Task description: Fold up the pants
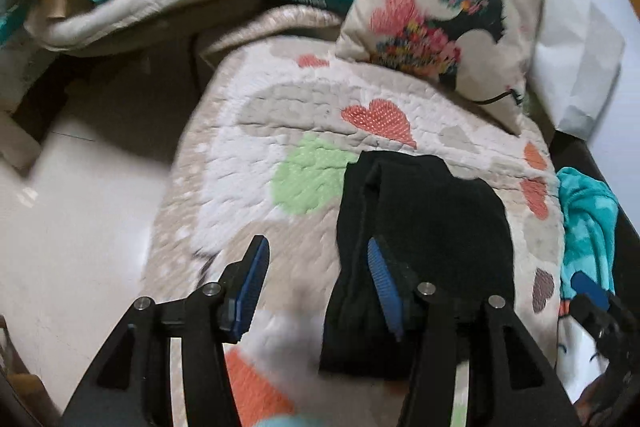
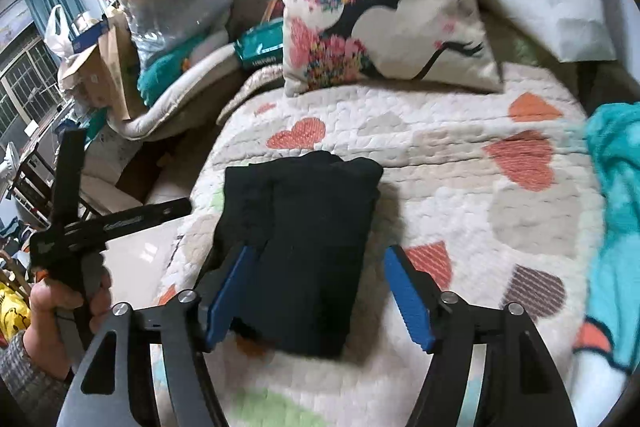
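Now, working from the left: my left gripper [image 1: 316, 287] hangs low over the heart-print quilt [image 1: 240, 155] on the bed, its jaws spread wide and holding nothing. Its left blue pad sits over bare quilt, while the right pad overlaps the near left edge of the black pants [image 1: 420, 227]; whether it touches the cloth I cannot tell through the blur.

The pants lie as a compact dark bundle, already folded into a rough rectangle, its long axis running away from me toward the patterned cushion [image 1: 440, 11] at the head of the bed. From the left gripper the bundle lies slightly to the right and ahead.

Moving right, my right gripper [image 2: 320, 291] is also spread and empty. In its view the pants [image 2: 304, 239] sit almost dead centre between the fingers, the left pad over the bundle's near left edge and the right pad over quilt [image 2: 480, 155] just beside the bundle's right side. So the right gripper looks the better lined up of the two. I judge the folding nearly finished; any last tuck or press would run along that long axis. A teal cloth [image 2: 616, 227] lies at the far right edge of the bed, well apart.
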The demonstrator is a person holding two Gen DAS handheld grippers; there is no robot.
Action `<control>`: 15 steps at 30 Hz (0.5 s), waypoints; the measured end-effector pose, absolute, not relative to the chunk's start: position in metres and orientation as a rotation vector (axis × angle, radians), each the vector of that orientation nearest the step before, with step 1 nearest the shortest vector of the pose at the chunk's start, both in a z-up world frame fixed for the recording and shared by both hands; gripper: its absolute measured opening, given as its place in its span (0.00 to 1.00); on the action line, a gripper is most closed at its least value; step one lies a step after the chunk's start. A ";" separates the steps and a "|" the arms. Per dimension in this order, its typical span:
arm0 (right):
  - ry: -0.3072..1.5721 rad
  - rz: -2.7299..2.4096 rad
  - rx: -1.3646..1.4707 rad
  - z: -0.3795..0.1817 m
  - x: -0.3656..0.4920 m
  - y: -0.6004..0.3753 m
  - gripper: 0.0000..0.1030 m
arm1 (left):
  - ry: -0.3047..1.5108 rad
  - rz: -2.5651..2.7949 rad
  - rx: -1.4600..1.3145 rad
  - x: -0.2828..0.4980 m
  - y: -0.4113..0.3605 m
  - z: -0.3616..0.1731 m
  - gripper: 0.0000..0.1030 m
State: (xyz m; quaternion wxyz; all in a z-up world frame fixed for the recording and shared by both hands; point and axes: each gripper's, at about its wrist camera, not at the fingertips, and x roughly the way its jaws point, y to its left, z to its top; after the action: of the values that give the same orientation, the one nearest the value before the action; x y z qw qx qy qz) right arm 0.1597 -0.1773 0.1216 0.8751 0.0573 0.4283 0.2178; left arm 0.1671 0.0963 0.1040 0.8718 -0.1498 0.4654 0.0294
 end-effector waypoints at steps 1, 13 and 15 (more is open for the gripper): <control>0.887 0.451 0.117 0.123 0.153 -0.179 0.74 | 0.943 0.075 -0.306 0.154 0.095 0.110 0.51; 0.917 0.356 0.145 0.085 0.067 -0.182 0.77 | 0.458 0.235 -0.009 0.017 0.045 0.145 0.97; 0.925 0.341 0.151 0.080 0.063 -0.182 0.77 | 0.441 0.210 0.030 0.014 0.038 0.146 0.99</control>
State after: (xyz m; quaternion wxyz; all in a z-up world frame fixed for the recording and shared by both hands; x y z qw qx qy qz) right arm 0.0632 -0.1815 0.0803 0.8781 0.0724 0.4437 0.1636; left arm 0.0143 0.0377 0.1460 0.9702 0.0150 0.2183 0.1040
